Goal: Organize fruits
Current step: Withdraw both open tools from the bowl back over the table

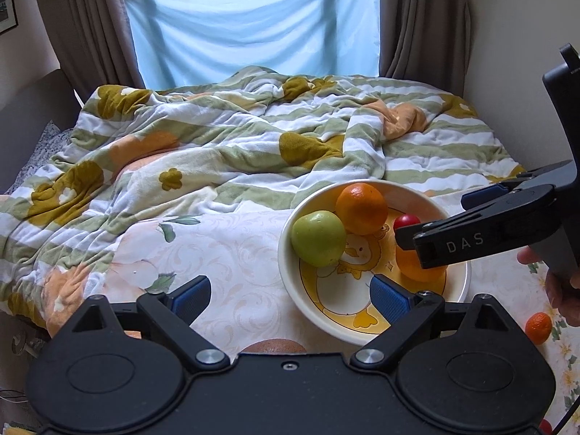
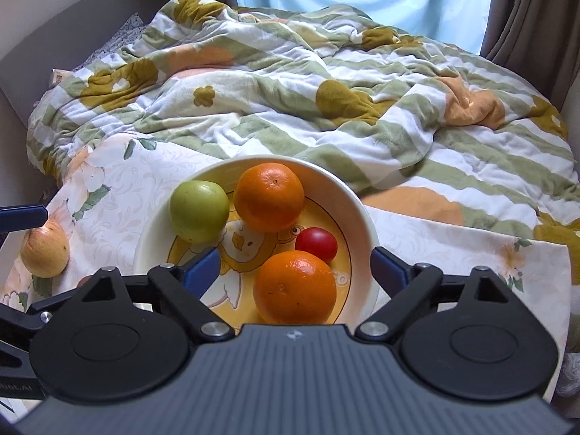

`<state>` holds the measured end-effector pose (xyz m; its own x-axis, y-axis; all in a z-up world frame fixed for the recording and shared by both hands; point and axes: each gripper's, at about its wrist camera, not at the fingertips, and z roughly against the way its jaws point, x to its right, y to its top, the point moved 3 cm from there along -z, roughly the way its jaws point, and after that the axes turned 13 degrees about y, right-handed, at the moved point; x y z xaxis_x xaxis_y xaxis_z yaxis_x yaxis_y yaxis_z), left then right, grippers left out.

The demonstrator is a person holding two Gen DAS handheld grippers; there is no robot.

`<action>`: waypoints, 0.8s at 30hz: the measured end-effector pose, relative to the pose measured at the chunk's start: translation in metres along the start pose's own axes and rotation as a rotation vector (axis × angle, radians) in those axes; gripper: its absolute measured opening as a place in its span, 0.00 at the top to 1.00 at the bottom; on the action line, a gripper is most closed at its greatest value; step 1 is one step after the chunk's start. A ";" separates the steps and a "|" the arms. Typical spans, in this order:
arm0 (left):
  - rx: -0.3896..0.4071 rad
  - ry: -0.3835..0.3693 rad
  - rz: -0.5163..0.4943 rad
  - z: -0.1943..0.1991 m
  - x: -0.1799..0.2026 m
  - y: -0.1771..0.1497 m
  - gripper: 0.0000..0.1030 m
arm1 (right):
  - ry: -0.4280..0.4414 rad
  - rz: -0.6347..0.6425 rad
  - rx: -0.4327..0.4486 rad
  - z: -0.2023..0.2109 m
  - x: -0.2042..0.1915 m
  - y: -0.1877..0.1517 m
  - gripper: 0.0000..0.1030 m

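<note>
My left hand-held gripper (image 1: 290,295) hangs over the near left rim of the bowl (image 1: 460,290), jaws spread wide with nothing between them. One blue pad is over the bed sheet (image 1: 235,253), the other over the bowl's painted floor. I judge it is parked there, free to take the next loose fruit.

Going left to right across the bed: a yellowish apple (image 2: 45,252) lies on the sheet left of the bowl, outside it, close to the left gripper's pad as the right wrist view shows it. It looks the likeliest next pick for that side.

In the bowl, the green apple (image 2: 199,210) leans against the far left wall, touching the far orange (image 2: 269,197). A small red tomato (image 2: 316,244) sits right of centre, just beyond the near orange (image 2: 294,287).

My right hand-held gripper (image 2: 294,266) has its jaws fully apart, straddling the near orange without either pad pressing on it. The orange rests on the bowl floor, so I read this as a drop just made: the fruit is set low in the bowl so it cannot roll out onto the soft bedding.

Furthest right, a small orange (image 1: 539,327) lies on the sheet outside the bowl, near the hand (image 1: 565,290) that holds the right gripper. The rumpled striped blanket (image 1: 217,145) fills the far bed; fruit left there could roll, which is why the rimmed bowl takes them.
</note>
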<state>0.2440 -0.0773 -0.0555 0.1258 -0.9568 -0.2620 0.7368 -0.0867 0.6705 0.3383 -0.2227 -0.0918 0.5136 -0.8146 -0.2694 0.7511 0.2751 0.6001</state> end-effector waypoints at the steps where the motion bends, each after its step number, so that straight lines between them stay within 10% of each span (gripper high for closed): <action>1: 0.007 0.002 0.003 0.003 -0.002 0.000 0.06 | -0.002 0.000 0.005 0.004 -0.002 0.000 0.00; 24: 0.190 -0.120 0.024 0.116 -0.041 -0.032 0.02 | -0.145 -0.075 0.200 0.148 -0.073 -0.056 0.00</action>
<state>0.1387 -0.0678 0.0145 0.0539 -0.9844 -0.1674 0.5944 -0.1031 0.7976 0.1977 -0.2544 0.0061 0.3841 -0.8975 -0.2168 0.6808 0.1167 0.7231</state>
